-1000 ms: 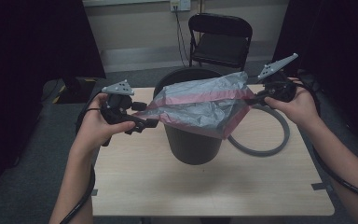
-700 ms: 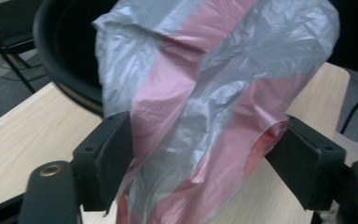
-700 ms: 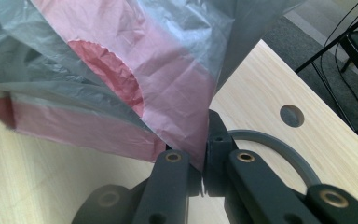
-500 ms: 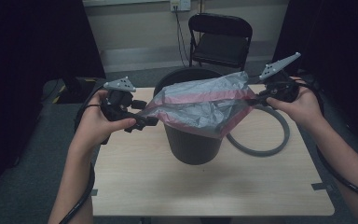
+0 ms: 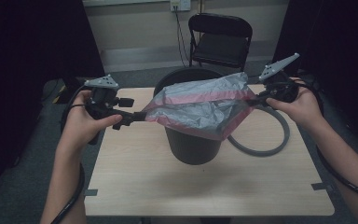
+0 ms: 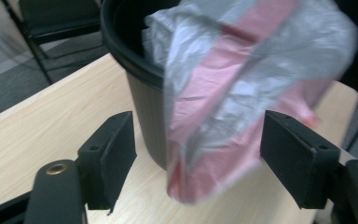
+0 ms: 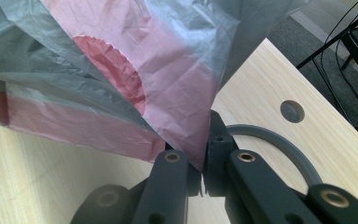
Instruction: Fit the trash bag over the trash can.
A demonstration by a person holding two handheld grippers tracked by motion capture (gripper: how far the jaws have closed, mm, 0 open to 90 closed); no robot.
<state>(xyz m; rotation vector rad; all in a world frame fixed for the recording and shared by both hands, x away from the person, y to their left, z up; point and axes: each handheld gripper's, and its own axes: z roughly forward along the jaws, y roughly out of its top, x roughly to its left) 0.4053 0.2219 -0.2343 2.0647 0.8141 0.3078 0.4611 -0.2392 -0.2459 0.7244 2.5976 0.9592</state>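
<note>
— From the high view, we see the bag (image 5: 200, 109), grey with a pink band, stretched over the black bin (image 5: 189, 140) that stands on the table (image 5: 168, 186). The right gripper (image 5: 256, 99) has one corner, and the left gripper (image 5: 137, 116) sits at the opposite edge.

— Does the left gripper grip it? From above we can't tell.

— The left gripper view settles that: its jaws stand well apart with the bag's (image 6: 242, 93) edge hanging loose between them, touching neither pad. They have just been closing a little. We also see the bin's (image 6: 144, 79) rim behind the bag there.

— And the right one?

— In the right gripper view its jaws are clamped on a fold of the bag (image 7: 121, 84), pads tight together. That view also gives us the grey hose (image 7: 279, 144) lying on the table (image 7: 270, 93), just beyond the jaws, and a round hole (image 7: 292, 111) in the tabletop.
</note>
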